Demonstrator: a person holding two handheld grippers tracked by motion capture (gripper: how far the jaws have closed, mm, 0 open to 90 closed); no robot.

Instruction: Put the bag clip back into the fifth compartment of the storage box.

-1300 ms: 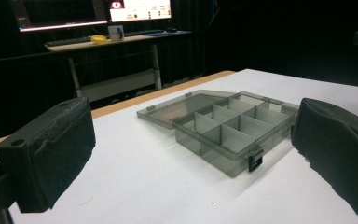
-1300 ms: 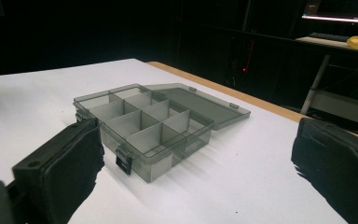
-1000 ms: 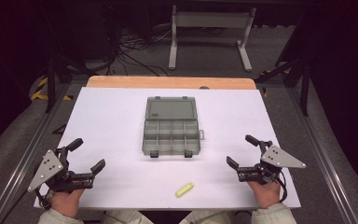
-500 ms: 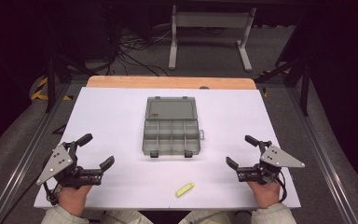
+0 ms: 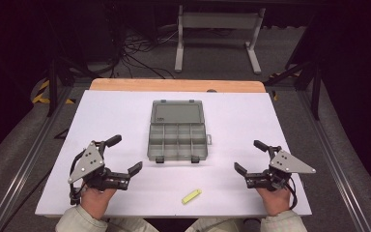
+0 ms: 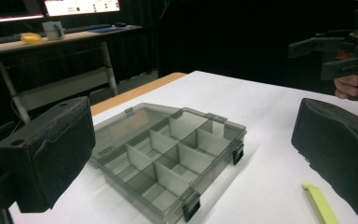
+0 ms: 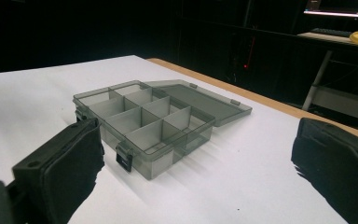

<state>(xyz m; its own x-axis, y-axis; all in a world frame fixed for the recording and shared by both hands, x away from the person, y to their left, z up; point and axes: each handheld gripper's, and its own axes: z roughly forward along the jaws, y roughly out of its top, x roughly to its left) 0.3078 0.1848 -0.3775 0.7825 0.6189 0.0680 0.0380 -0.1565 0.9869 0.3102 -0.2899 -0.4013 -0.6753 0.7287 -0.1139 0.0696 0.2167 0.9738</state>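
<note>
While the right tool (image 5: 252,161) stays put, the left tool (image 5: 124,154) has neared the box (image 5: 178,137).

L tool (image 5: 122,154), R tool (image 5: 251,156) (both agape)

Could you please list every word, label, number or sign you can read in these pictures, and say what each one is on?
No text can be read.
Organizer box: a small dark mark on the open lid, near its hinge edge, too small to read.
Monitors behind the table in the left gripper view: bright rows on screen, too blurred to read.
Yellow-green strip: no marking visible.
</note>
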